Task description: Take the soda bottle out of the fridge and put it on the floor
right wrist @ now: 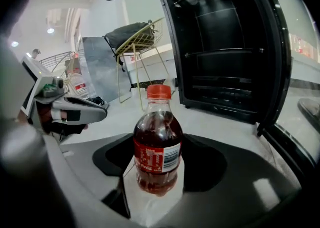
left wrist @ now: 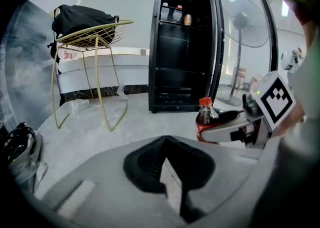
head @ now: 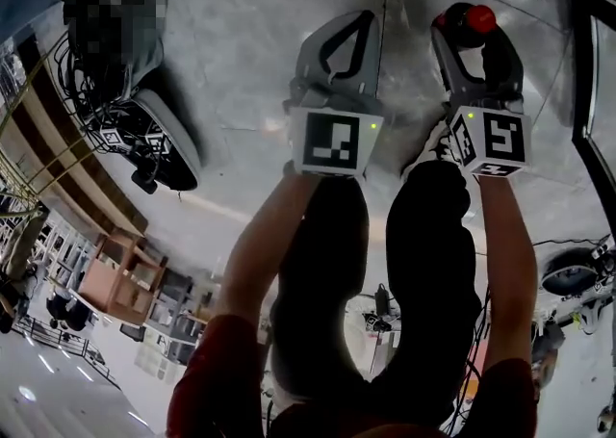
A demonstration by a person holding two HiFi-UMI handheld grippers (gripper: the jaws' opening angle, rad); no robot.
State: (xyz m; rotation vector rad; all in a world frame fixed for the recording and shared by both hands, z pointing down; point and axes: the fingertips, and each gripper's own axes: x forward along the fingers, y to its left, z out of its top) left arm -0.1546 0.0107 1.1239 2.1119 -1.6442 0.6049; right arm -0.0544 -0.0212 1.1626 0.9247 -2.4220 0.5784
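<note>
Right tongs (head: pixel 472 32) clamped on the soda bottle (right wrist: pixel 157 147), which is clear of the open fridge (right wrist: pixel 225 46). Bottle upright, cap up, base facing the floor (head: pixel 250 32) below. Left tongs (left wrist: pixel 167 147) closed, empty, alongside. Setting down looks like the right hand's job.

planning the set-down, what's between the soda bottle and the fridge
Only bare grey floor lies between the soda bottle and the fridge. The right gripper view shows that stretch.
</note>
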